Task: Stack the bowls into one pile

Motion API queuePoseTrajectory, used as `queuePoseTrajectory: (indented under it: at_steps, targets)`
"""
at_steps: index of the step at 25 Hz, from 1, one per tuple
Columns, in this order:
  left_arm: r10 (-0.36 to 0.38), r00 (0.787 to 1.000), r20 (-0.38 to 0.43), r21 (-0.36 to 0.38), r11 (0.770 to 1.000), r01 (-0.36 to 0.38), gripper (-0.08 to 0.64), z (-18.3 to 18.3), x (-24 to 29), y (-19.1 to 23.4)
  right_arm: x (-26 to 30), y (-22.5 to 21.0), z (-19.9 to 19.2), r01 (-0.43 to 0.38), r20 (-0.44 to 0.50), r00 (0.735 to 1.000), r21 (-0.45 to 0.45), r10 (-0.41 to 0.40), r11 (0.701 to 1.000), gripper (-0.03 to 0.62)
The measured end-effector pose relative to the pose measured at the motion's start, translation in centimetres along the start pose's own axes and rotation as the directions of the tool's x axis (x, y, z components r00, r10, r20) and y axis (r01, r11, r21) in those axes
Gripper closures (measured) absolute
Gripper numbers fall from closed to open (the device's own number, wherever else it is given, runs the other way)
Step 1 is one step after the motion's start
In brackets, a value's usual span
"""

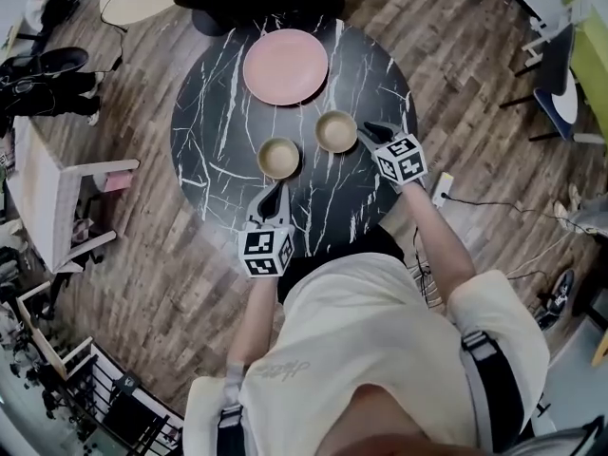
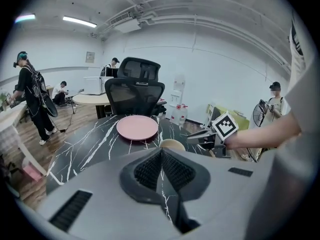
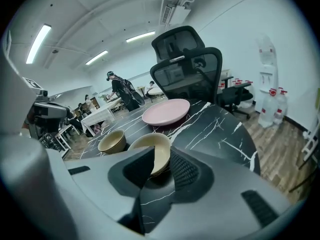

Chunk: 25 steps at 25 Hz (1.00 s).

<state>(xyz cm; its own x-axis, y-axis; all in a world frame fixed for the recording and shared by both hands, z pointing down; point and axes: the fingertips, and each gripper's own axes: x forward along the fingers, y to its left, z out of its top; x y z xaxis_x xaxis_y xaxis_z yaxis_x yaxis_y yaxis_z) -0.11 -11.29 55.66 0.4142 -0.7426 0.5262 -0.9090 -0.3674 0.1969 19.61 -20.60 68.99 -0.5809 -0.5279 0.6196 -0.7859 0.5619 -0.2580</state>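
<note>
Two tan bowls stand apart on the round black marble table point(image 1: 217, 122): the left bowl point(image 1: 278, 158) and the right bowl point(image 1: 336, 131). My right gripper point(image 1: 366, 129) is at the right bowl's right rim. In the right gripper view that bowl point(image 3: 156, 145) has its near wall between the jaws, which stand wide and do not press on it; the other bowl point(image 3: 112, 141) sits to its left. My left gripper point(image 1: 274, 194) hovers just short of the left bowl, shut and empty point(image 2: 161, 152). From the left gripper view only one bowl point(image 2: 172, 144) shows.
A pink plate point(image 1: 285, 66) lies on the far part of the table. A black office chair point(image 2: 135, 91) stands behind the table. White desks point(image 1: 43, 193) are at the left, and a cable point(image 1: 494, 205) runs over the wood floor at the right. Several people are in the room.
</note>
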Motion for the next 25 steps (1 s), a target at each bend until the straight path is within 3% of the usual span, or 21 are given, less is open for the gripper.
queuePoseTrajectory:
  at_steps: [7, 13, 25]
  targets:
    - [0.022, 0.999, -0.031, 0.016, 1.0, -0.021, 0.54, -0.6, 0.5, -0.1, 3.0, -0.9, -1.1, -0.025, -0.073, 0.997, 0.034, 0.027, 0.999, 0.5]
    - [0.034, 0.999, -0.043, -0.016, 0.999, -0.034, 0.54, -0.1, 1.2, 0.0, 4.3, -1.3, -1.4, -0.048, -0.118, 0.992, 0.049, 0.054, 0.998, 0.503]
    - [0.052, 0.997, -0.055, -0.027, 0.998, -0.054, 0.54, 0.1, 2.0, 0.8, 6.3, -0.8, -1.8, -0.079, -0.154, 0.984, 0.06, 0.087, 0.995, 0.543]
